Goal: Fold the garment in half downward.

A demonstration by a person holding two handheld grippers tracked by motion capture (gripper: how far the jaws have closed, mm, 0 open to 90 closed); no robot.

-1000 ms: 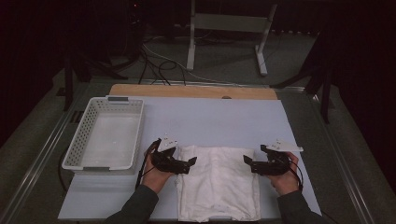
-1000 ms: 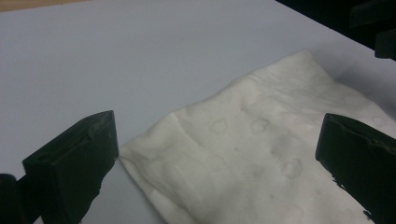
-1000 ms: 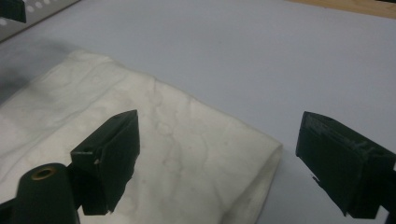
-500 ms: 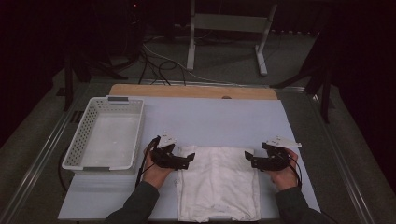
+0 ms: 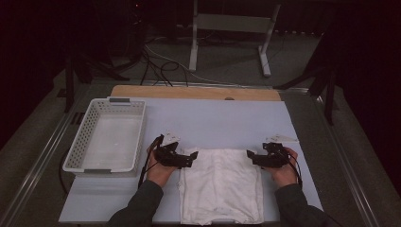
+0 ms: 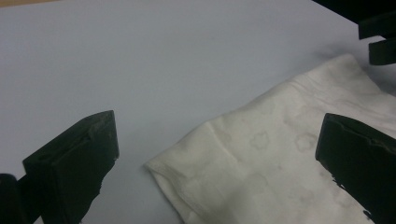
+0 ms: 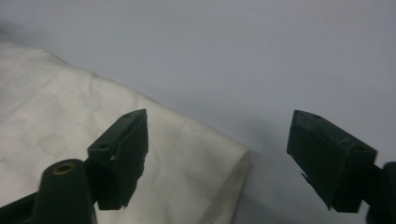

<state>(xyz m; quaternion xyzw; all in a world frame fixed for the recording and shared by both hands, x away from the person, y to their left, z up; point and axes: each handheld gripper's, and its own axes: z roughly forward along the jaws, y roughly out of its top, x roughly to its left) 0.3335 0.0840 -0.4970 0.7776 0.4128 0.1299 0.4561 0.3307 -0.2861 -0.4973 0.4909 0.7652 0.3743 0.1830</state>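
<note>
Dark room, pale blue table [image 5: 222, 118], soft white folded cloth [image 5: 221, 184] near front edge, left gripper [image 5: 189, 161] and right gripper [image 5: 249, 158] at its far corners, left gripper view, jaws wide over wrinkly corner [image 6: 187, 168], right gripper view, jaws wide over other corner [image 7: 233, 163].

Soft, faintly stained white cloth [image 5: 221, 184] lies on a smooth matt table [image 5: 227, 123].

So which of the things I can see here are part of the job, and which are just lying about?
Part of the job:
white cloth, folded flat on the table
left claw, open at the cloth's far left corner
right claw, open at its far right corner

Just lying about:
white basket, to the left
metal stand and cables on the floor beyond the table
</note>
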